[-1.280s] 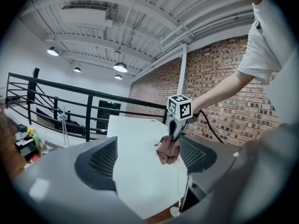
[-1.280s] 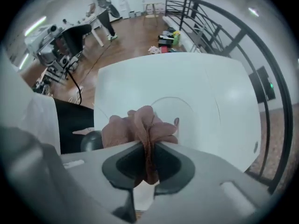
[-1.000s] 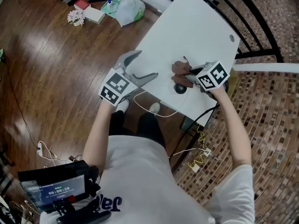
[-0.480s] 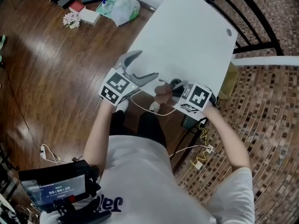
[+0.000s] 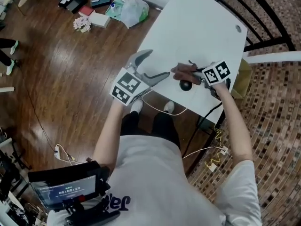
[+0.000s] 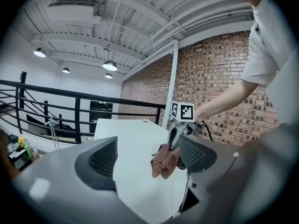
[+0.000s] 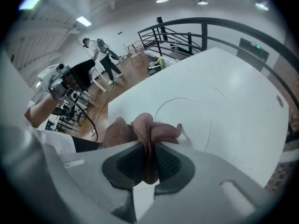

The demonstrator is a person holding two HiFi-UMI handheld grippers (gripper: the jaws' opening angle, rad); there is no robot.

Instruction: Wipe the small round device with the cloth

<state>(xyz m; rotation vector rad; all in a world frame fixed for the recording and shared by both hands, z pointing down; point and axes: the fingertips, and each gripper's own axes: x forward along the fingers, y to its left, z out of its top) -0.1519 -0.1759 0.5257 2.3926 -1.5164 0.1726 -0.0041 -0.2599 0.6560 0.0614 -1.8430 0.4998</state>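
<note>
Device (image 5: 186, 85), small, round and black, lies near the front edge of the white table (image 5: 197, 27), just on the near side of the right gripper (image 5: 194, 73). That gripper's jaws are clenched tight on a bunched brown cloth (image 5: 183, 71). The right gripper view shows the folds pinched between the two pads and spilling out ahead of them over the tabletop. From the head view the cloth sits right beside the device, on its far side. Whether the two actually touch cannot be told. Half a second ago the cloth was down at the front edge on the device's other side, and a second ago it lay about where it is now. So the cloth has gone across the device and come back, one full wiping stroke, and the device is uncovered again. The task looks well under way. More passes are probably needed, since nothing shows how clean the device is. Further out, the left gripper (image 5: 159, 63) hangs over the table's left edge, well apart from the cloth, its jaws spread wide and grasping nothing. It has kept that pose through the stroke. Its own view looks between the open pads across the table to the cloth and the right gripper beyond. The device is not held down, so a hard stroke could push it toward the front edge. A dark wooden floor (image 5: 61, 69) surrounds the table.
</note>
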